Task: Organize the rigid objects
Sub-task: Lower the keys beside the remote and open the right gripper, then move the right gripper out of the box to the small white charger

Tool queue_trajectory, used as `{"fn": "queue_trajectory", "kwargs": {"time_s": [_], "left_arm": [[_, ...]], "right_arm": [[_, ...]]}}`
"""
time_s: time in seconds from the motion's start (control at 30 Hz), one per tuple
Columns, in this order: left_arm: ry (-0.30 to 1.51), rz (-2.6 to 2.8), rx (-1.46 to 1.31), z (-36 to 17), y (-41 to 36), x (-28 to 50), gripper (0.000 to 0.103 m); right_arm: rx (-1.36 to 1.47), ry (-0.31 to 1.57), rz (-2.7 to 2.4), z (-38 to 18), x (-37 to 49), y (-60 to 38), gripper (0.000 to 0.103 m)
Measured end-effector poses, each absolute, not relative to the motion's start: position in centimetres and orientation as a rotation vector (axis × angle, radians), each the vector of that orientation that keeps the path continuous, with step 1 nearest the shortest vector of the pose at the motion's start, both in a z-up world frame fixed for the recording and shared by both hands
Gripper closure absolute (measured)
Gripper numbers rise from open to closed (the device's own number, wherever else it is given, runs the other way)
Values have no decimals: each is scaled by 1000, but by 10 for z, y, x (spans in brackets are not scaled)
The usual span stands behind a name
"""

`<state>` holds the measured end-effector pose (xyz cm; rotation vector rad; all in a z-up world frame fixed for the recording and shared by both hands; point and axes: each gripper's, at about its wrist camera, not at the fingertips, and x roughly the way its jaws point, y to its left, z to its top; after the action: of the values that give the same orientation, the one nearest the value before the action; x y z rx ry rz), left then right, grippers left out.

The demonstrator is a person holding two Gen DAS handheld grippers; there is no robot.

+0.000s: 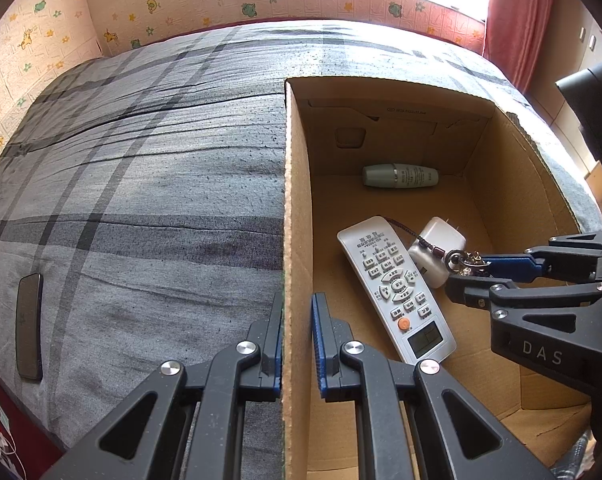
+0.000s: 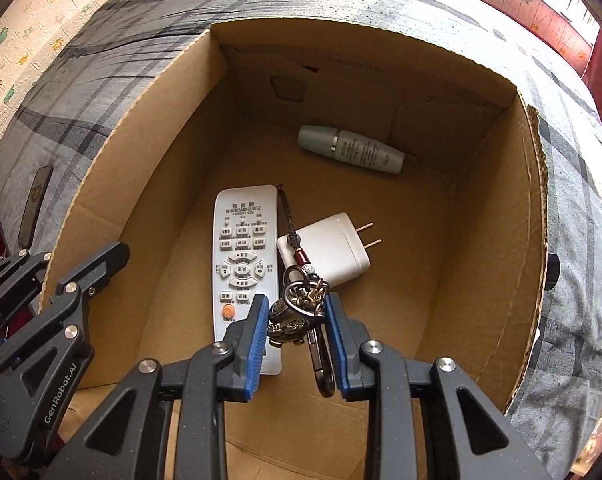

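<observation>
1. Right now the keychain [image 2: 297, 312], a bunch of dark metal rings and charms with a carabiner clip hanging below, sits pinched between the blue pads of the right gripper [image 2: 297, 320], whose jaws are closed against it on both sides.
2. Its braided cord, with a red bead, runs forward and lies across the white charger [image 2: 333, 250] and the upper edge of the remote control [image 2: 243, 248].
3. Both the remote and the charger rest on the floor of the cardboard box [image 2: 481, 216], side by side and touching; the charger's two prongs point toward the box's right wall.
4. Further back, a pale green bottle [image 2: 351, 150] lies on its side near the far wall.
5. At the box's left wall, the left gripper [image 1: 297, 344] straddles the cardboard edge, one pad on each side and closed onto it.
6. Outside, the box stands on a grey plaid bedsheet [image 1: 141, 160], where a dark phone [image 1: 29, 326] lies well apart to the left.
</observation>
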<state>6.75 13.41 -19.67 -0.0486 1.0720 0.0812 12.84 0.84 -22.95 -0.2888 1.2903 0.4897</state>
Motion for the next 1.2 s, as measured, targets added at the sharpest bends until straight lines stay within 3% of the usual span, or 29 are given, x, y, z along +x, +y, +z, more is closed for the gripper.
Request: {"fn": "queue_trajectory", "kwargs": {"time_s": [0.3,0.43,0.5,0.97,1.2], "left_arm": [[1075,81,-45,-196,134,68,90],[1074,82,-43,-197,133,68,90],[1074,82,-43,-197,133,68,90],[1076,85,-37,-196,134,68,90],[1076,86,-36,-195,134,68,90]], "right_arm": [[-276,1294,487,-233,132,11,71],[-271,1279,493,-230,130,11,58],[-264,1270,494,-227,129,10,57],[-244,1197,516,-193,111,1,54],[-237,1145,512,-173,106,-5,37]]}}
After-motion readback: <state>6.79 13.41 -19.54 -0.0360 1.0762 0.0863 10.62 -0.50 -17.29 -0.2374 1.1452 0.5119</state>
